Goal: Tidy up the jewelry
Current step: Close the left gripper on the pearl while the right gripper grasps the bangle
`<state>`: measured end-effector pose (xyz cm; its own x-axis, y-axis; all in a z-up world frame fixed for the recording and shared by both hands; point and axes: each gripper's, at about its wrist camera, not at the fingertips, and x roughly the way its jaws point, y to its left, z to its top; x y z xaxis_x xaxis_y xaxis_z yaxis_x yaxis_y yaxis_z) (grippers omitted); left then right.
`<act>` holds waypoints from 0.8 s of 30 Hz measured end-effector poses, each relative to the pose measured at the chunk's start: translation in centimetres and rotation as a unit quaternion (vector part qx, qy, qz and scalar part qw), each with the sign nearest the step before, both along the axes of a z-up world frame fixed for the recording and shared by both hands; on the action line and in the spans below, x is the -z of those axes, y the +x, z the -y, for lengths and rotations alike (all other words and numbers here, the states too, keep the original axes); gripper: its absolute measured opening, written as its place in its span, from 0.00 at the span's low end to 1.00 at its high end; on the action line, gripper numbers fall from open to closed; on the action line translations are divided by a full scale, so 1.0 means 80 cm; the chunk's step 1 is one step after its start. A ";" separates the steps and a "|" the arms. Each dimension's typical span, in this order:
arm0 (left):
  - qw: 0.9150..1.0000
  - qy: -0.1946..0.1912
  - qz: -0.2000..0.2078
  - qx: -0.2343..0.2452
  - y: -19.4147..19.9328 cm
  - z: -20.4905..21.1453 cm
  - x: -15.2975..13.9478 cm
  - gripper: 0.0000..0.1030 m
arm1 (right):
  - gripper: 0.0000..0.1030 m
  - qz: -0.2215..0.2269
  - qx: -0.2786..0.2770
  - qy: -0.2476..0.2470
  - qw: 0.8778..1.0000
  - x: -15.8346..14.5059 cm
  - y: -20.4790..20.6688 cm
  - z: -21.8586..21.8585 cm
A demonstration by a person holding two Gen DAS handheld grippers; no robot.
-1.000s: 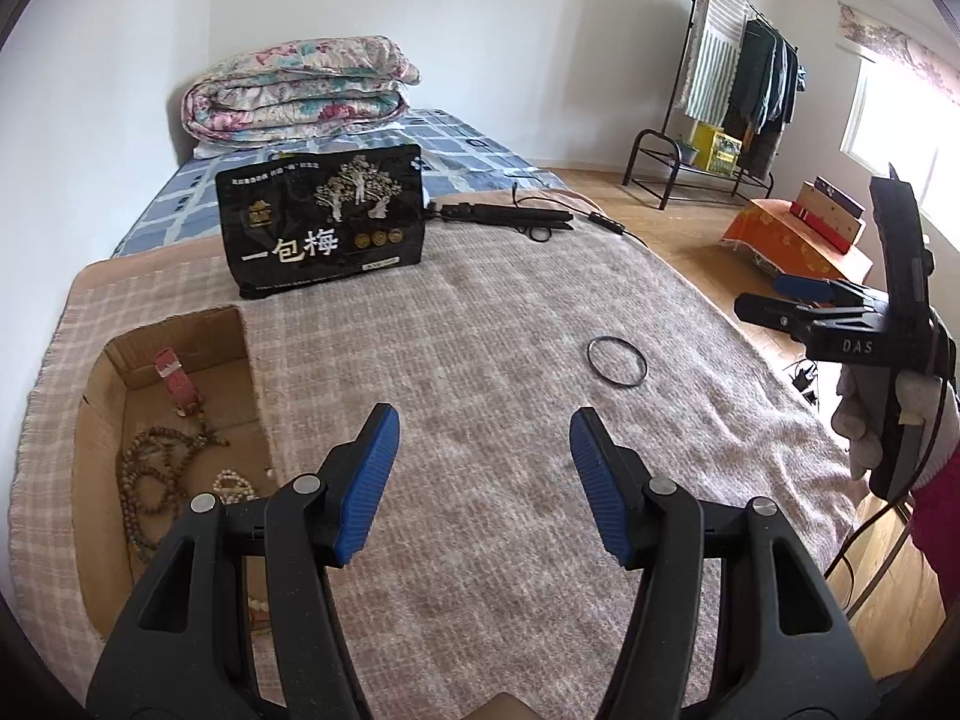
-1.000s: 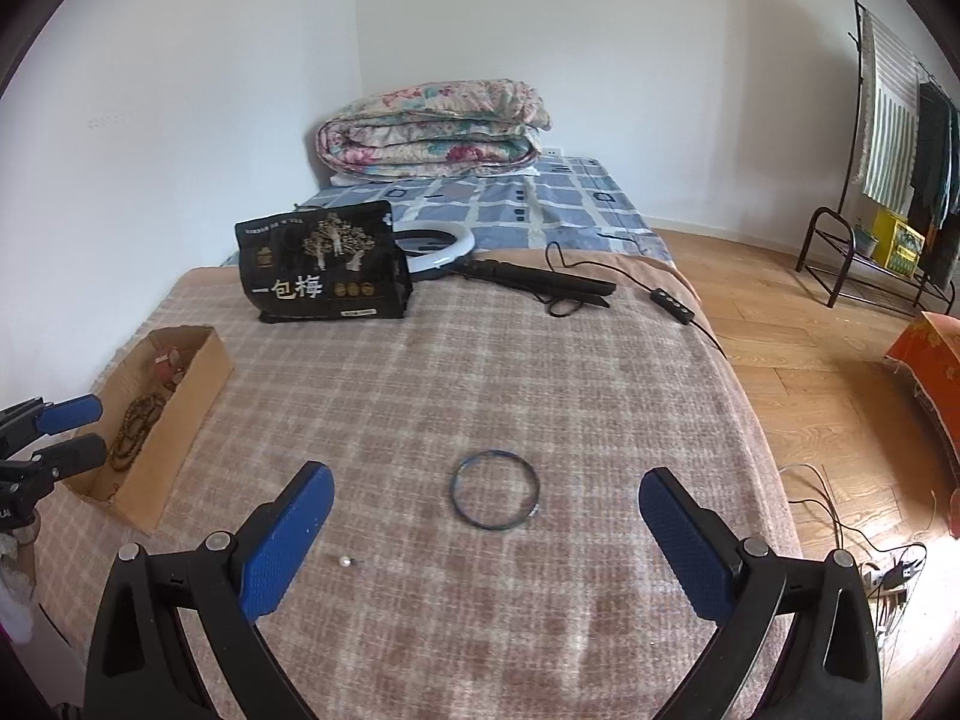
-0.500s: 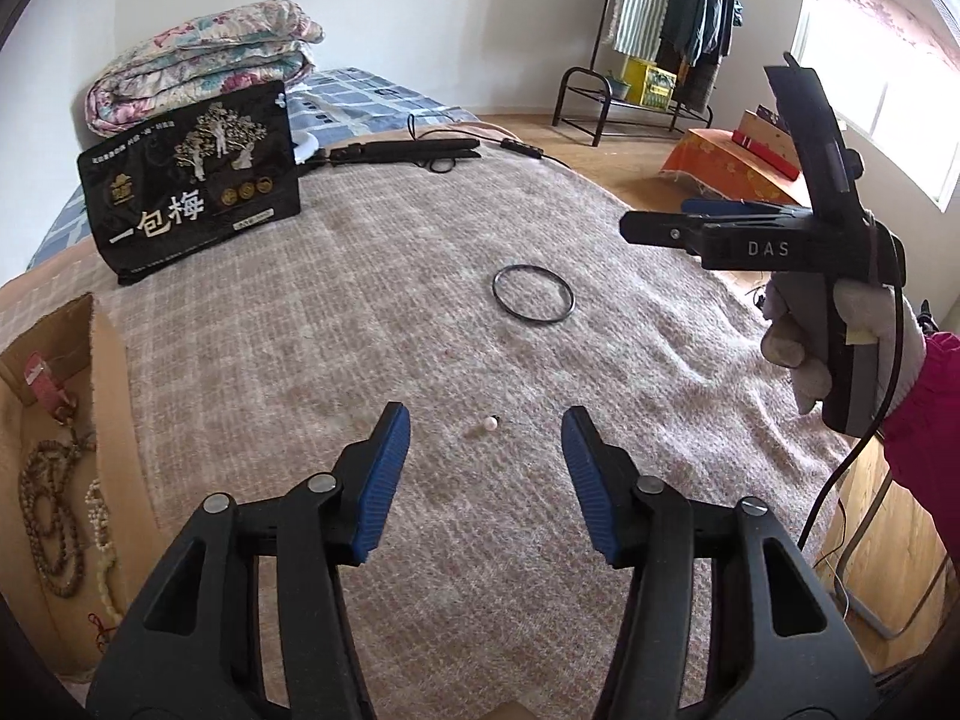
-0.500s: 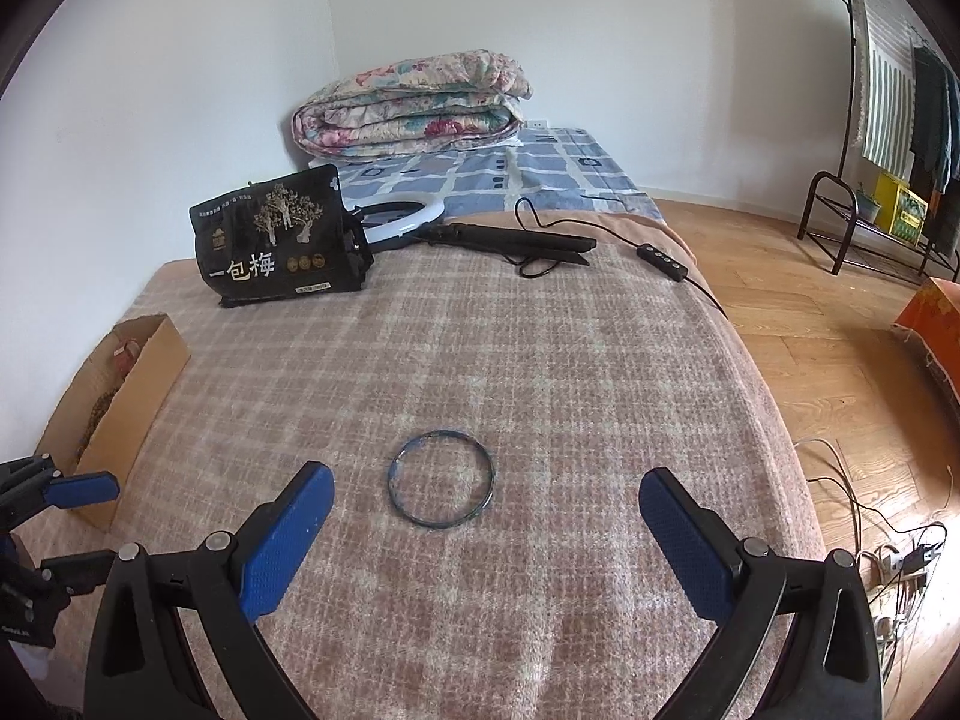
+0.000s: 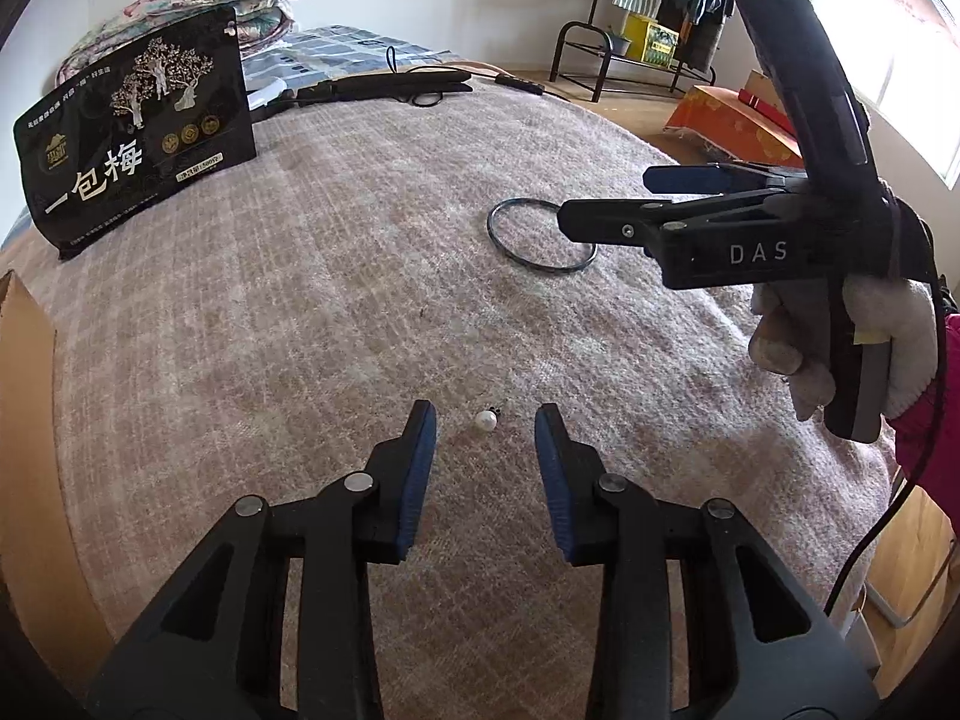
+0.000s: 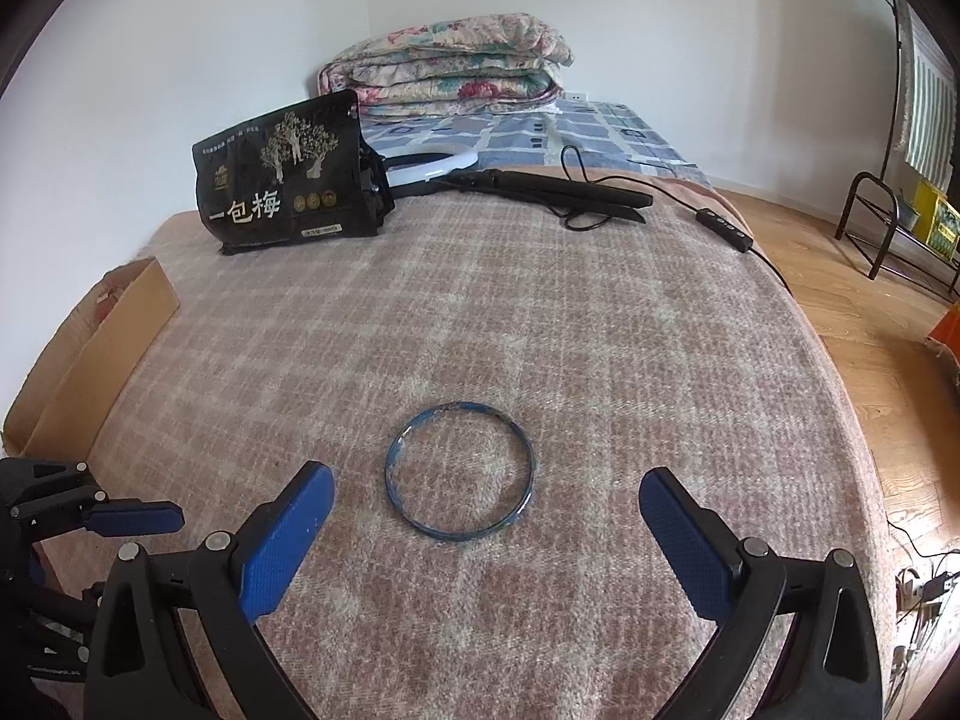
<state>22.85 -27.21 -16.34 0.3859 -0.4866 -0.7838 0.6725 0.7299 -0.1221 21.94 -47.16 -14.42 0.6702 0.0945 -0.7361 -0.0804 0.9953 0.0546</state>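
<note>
A small white pearl earring (image 5: 485,420) lies on the pink checked blanket (image 5: 336,300), just ahead of and between the tips of my open left gripper (image 5: 485,420). A thin blue bangle (image 6: 459,470) lies flat on the blanket; my right gripper (image 6: 486,492) is open wide just short of it, one finger on each side. The bangle also shows in the left wrist view (image 5: 516,252), partly behind the right gripper (image 5: 606,204). The cardboard box (image 6: 90,348) sits at the blanket's left edge; its contents are hidden.
A black snack bag (image 6: 288,186) stands at the blanket's far side. A black tripod with cable (image 6: 558,189) and a ring light (image 6: 429,165) lie behind it. A folded quilt (image 6: 450,60) sits on the bed. Wooden floor and a clothes rack (image 5: 648,18) are to the right.
My left gripper has swung right and lowered onto the pearl earring, with the box sliding out of its view. My right gripper has come down closer to the bangle.
</note>
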 end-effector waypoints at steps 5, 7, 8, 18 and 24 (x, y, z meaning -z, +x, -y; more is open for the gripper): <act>1.000 0.002 -0.003 0.004 0.004 0.003 0.012 0.31 | 1.00 -0.010 -0.020 -0.015 1.000 0.016 0.013 -0.013; 1.000 0.003 -0.003 0.003 0.005 0.004 0.014 0.31 | 1.00 -0.016 -0.024 -0.021 0.999 0.020 0.019 -0.016; 1.000 0.002 -0.004 0.003 0.006 0.004 0.015 0.31 | 1.00 -0.019 -0.025 -0.024 0.999 0.023 0.023 -0.017; 1.000 0.004 -0.004 0.002 0.011 0.006 0.021 0.20 | 0.96 -0.061 -0.028 -0.034 0.997 0.045 0.042 -0.021; 1.000 0.008 -0.002 0.002 0.011 0.008 0.022 0.11 | 0.75 -0.064 -0.032 -0.031 0.997 0.042 0.042 -0.022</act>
<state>23.72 -27.83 -18.07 0.3807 -0.4765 -0.7925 0.6753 0.7287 -0.1137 25.33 -45.39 -17.78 0.5641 0.0853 -0.8213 -0.1399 0.9901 0.0067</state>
